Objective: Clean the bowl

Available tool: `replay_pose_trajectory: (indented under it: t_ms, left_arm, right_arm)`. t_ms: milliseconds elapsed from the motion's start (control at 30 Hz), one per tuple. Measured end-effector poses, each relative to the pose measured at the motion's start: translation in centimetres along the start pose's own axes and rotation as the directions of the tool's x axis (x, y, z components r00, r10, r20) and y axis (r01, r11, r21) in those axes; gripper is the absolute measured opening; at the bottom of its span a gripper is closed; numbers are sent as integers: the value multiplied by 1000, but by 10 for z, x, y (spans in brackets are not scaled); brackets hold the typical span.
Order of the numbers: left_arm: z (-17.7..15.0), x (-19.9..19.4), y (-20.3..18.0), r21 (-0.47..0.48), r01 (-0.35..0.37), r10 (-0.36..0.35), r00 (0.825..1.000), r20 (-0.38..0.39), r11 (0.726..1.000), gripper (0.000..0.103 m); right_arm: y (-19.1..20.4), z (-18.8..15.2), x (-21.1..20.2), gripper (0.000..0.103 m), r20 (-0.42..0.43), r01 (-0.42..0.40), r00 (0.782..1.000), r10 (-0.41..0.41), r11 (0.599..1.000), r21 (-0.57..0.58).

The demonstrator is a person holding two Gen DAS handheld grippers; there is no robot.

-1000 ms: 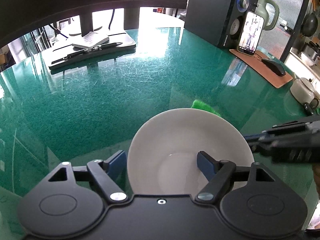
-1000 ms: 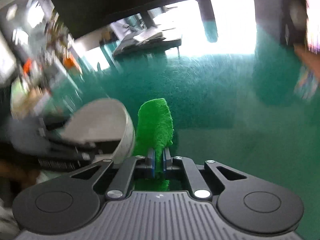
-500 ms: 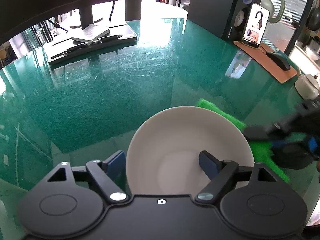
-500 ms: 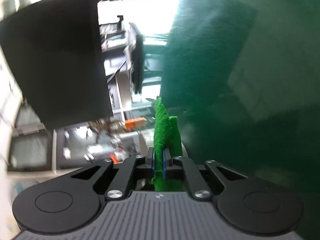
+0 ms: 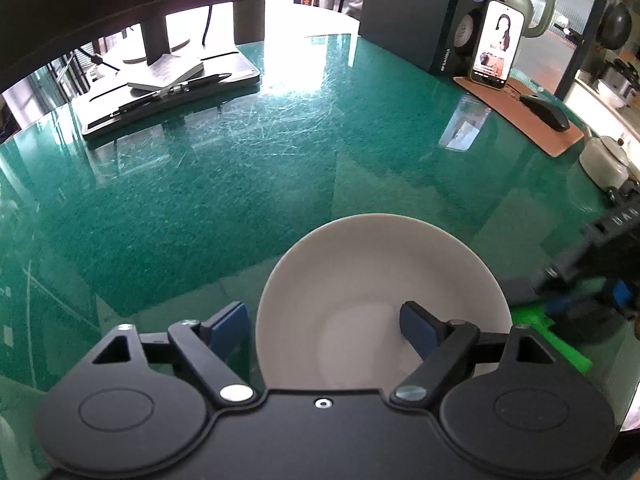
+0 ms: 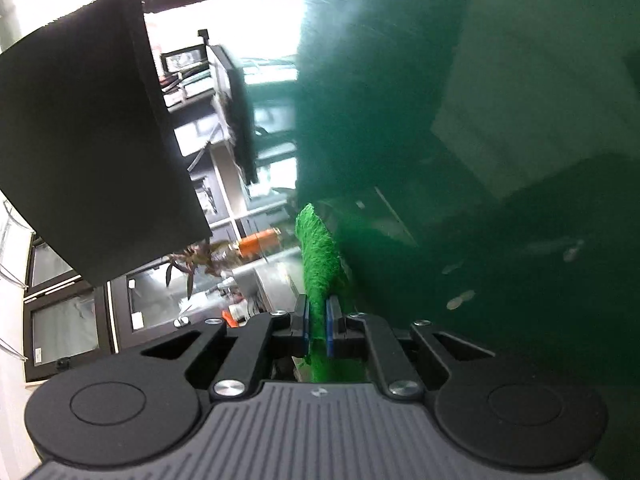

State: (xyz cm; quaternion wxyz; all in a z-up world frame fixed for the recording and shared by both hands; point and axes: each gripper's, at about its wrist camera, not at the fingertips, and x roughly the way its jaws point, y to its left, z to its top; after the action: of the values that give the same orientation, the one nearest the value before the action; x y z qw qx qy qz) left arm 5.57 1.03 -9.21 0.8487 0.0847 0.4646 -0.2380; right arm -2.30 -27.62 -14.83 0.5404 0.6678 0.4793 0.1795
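The right gripper [image 6: 317, 326], clamped on the green cloth [image 6: 320, 264], had rolled and sunk beside the white bowl [image 5: 380, 300] on the green table [image 5: 240, 184], while the left gripper [image 5: 326, 326] straddled the rim, jaws spread, so wiping seemed finished.

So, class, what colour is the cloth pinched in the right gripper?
Bright green cloth, clearest in the right wrist view.

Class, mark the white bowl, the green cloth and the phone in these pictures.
white bowl [image 5: 372, 280], left wrist view, inner wall.
green cloth [image 6: 320, 264], right wrist view, its middle beyond the pads.
phone [image 5: 496, 50], left wrist view, lit screen.
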Motion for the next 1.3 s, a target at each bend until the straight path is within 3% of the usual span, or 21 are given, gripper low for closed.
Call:
replay_pose_trajectory:
  t_ms: [233,333,400,500,567,700,800,1033,1167,1300]
  left_arm:
    - [2,0,1,10,13,-13,1000,6,1000,78]
    - [14,1,8,31,75,-75,997,-11,997,51]
    - [29,4,29,-34,139,-141,989,-42,990,33]
    - [39,3,49,-70,165,-169,984,-53,984,22]
    - [39,0,51,-53,147,-150,986,-69,988,22]
    - [23,-12,57,-156,143,-156,985,-76,977,23]
    - [12,-13,50,-170,88,-105,990,-93,981,19]
    - [29,-2,61,-49,167,-171,980,-98,985,20]
    - [35,3,48,71,158,-152,984,-88,985,25]
    - [33,2,44,84,152,-146,986,-79,985,25]
  right_arm:
    - [20,25,27,11,58,2,998,-1,1000,-6]
    - [38,34,47,11,43,-22,999,24,999,-34]
    - [45,36,50,11,45,-20,999,22,999,-48]
    - [43,38,43,11,55,-9,998,11,999,-34]
    - [42,38,39,11,52,5,999,-3,999,-39]
    - [44,42,42,11,32,24,999,-22,998,-58]
    - [50,43,53,11,22,41,999,-39,996,-79]
    - [62,32,39,11,4,133,991,-134,979,-157]
    - [54,15,17,11,9,139,990,-139,982,-125]
    - [53,21,24,11,52,121,992,-117,988,-97]
